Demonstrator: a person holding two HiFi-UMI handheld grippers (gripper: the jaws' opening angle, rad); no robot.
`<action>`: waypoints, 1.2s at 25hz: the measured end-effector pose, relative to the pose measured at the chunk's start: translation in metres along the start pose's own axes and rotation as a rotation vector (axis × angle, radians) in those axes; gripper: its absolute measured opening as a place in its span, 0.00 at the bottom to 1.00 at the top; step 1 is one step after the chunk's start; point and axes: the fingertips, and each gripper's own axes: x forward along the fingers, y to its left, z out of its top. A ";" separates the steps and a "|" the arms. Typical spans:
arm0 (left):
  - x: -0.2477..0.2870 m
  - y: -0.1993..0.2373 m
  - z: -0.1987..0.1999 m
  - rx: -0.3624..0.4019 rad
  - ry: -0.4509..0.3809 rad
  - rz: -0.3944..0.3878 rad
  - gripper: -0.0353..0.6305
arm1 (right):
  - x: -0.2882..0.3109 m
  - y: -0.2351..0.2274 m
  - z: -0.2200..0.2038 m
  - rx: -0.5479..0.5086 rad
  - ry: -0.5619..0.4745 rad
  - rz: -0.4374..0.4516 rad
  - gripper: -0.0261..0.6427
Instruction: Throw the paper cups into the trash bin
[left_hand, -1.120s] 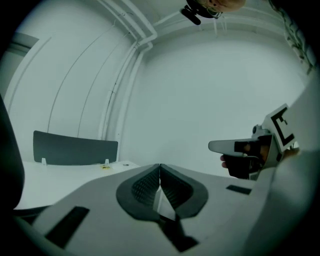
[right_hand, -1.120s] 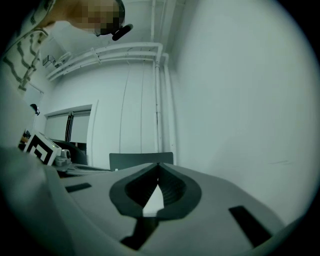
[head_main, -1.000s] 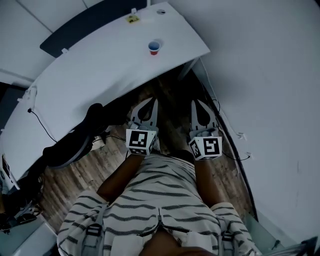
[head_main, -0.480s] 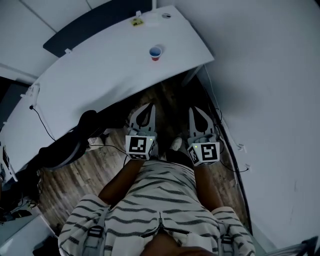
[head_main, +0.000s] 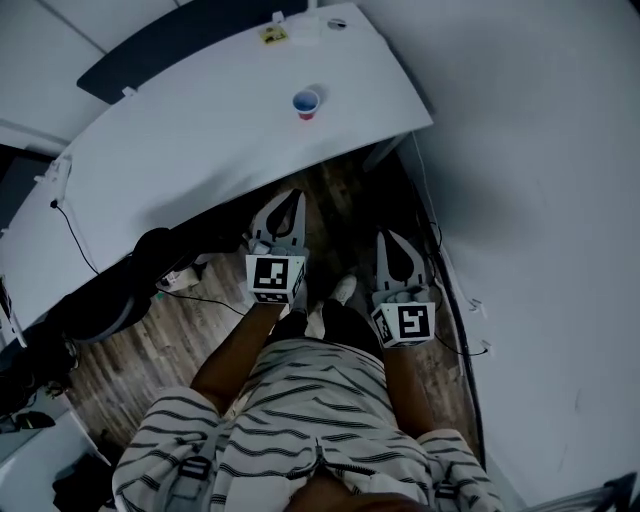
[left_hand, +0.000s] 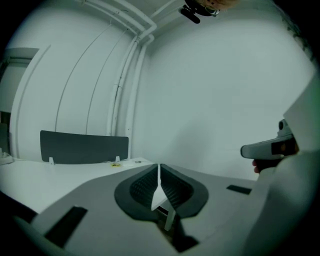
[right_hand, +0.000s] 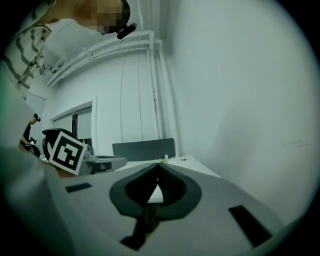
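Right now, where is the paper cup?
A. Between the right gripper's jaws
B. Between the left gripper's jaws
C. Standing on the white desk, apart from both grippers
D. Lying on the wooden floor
C: the paper cup stands upright on the white desk, while the left gripper and right gripper hang over the floor with jaws closed on nothing.

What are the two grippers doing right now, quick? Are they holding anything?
Left gripper: jaws closed, holding nothing.
Right gripper: jaws closed, holding nothing.
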 end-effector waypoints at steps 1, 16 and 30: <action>0.006 0.006 -0.003 -0.005 0.002 0.013 0.09 | 0.001 -0.001 -0.003 -0.003 0.007 0.001 0.05; 0.098 0.047 -0.053 -0.029 0.047 0.088 0.25 | 0.035 -0.023 -0.015 0.004 0.027 0.008 0.05; 0.176 0.093 -0.098 -0.010 0.070 0.148 0.45 | 0.058 -0.031 -0.037 0.008 0.067 0.004 0.05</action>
